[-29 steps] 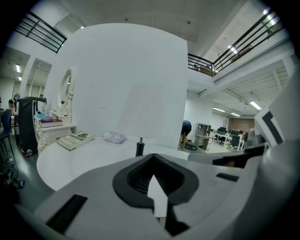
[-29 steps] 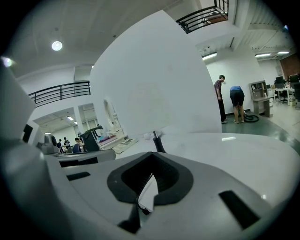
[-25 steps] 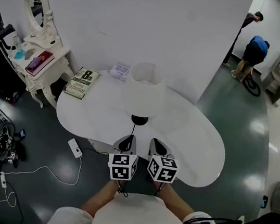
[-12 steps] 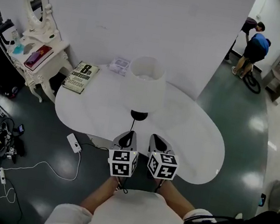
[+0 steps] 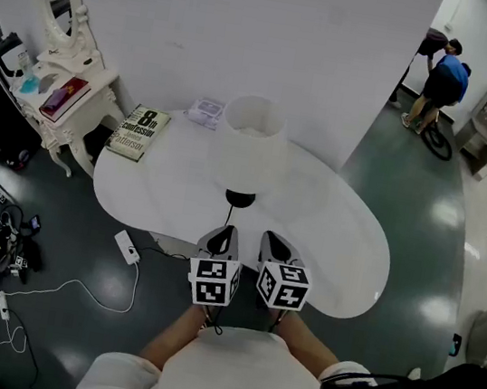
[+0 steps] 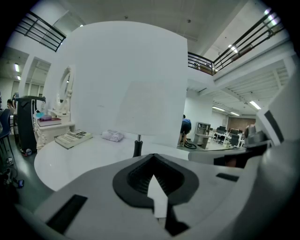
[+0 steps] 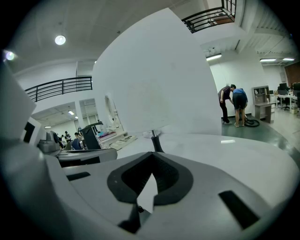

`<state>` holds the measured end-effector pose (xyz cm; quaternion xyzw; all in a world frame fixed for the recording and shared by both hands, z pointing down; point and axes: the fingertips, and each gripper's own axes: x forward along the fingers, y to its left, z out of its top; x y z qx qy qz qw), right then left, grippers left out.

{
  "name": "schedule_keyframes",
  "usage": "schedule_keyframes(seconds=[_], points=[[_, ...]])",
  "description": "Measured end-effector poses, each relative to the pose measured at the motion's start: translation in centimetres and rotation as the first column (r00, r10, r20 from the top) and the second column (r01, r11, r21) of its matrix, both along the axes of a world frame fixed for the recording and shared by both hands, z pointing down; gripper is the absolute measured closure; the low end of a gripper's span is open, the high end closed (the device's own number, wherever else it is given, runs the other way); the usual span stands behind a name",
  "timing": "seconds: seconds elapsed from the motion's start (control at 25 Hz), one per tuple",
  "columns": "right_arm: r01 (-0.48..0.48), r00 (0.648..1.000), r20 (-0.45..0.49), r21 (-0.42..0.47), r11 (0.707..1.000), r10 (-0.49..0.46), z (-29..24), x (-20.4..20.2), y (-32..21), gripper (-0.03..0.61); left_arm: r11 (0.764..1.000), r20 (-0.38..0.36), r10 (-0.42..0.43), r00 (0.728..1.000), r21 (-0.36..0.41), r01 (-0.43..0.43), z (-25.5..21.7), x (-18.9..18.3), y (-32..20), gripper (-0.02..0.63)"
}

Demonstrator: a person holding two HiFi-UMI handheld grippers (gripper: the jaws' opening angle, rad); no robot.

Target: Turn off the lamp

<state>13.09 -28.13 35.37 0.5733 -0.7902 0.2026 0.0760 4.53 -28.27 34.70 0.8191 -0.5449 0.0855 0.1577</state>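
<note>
The white table (image 5: 337,240) fills mid-frame, and the lamp (image 5: 251,149) stands at its centre, just above my tongs. My left gripper (image 5: 223,236) and right gripper (image 5: 274,246) sit side by side at lower centre, both pressed together and empty.

The person holds both grippers side by side, low and close in front of the body, with the left forearm (image 5: 173,338) and the right forearm (image 5: 305,341) angling in toward each other. The left gripper (image 5: 221,236) points forward and slightly down, its marker cube (image 5: 213,285) turned up toward the head. Its jaws meet at the tips, with nothing between them. The right gripper (image 5: 274,242) lies just beside it, parallel and not touching, and its jaws are likewise pressed together, empty.
</note>
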Motion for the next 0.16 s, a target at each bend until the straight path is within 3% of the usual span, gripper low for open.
schedule_keyframes(seconds=[0.16], points=[[-0.003, 1.0, 0.0, 0.001, 1.0, 0.003, -0.01, 0.0, 0.0, 0.58, 1.0, -0.001, 0.003, 1.0, 0.001, -0.003, -0.02, 0.01, -0.1, 0.606]])
